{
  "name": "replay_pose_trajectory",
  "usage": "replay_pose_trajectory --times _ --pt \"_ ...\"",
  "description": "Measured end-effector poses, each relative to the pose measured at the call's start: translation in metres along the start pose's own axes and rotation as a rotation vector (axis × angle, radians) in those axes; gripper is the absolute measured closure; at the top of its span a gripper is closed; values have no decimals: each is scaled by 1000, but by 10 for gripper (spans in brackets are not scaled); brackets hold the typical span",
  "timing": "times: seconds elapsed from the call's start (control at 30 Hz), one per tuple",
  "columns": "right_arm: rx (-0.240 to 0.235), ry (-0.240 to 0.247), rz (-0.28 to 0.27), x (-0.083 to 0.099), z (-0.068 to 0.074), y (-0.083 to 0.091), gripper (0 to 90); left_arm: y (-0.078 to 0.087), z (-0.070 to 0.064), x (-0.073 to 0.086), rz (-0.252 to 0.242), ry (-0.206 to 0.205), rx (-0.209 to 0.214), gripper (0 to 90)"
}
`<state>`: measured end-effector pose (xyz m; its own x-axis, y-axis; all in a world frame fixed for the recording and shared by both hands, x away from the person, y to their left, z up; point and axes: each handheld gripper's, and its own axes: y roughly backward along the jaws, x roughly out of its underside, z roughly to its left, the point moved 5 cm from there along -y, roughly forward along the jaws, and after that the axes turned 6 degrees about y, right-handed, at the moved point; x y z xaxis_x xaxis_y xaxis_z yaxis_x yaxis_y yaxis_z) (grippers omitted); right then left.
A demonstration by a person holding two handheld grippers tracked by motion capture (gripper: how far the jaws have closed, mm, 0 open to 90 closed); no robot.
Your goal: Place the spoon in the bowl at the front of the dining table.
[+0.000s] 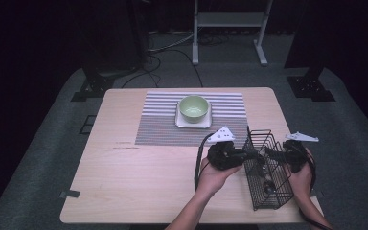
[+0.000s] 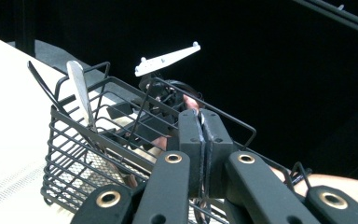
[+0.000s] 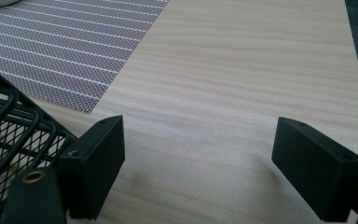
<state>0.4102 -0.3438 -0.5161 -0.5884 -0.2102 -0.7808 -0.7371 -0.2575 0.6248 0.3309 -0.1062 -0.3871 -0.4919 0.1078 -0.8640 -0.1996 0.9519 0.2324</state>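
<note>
A black wire basket stands near the table's front right corner. My left gripper reaches in from the basket's left side. In the left gripper view it is shut on the basket's top rim wire. A metal utensil handle stands upright inside the basket. My right gripper is at the basket's right side. In the right gripper view it is open above bare wood, with the basket just left of its left jaw. Nothing lies between its fingers.
A green bowl sits on a white square plate on a striped placemat at the table's back middle. Bare wood covers the left and front. The table's right edge runs close beside the basket.
</note>
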Motion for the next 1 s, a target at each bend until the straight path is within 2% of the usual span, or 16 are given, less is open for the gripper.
replay_pose_trajectory --times 0.27,0.4,0.67,0.77,1.0 --pt "0 -1 0 0 0 0 161 4 1 -5 -11 25 22 888" --pt "-1 -1 -1 0 0 0 161 7 1 -9 -12 24 24 888" --pt "-3 -7 -2 0 0 0 161 13 1 -17 -27 59 56 888" --pt "-3 -6 -2 0 0 0 160 15 0 -21 -24 48 57 888" --pt "-3 -9 -2 0 0 0 161 19 -3 -29 -37 57 82 888"
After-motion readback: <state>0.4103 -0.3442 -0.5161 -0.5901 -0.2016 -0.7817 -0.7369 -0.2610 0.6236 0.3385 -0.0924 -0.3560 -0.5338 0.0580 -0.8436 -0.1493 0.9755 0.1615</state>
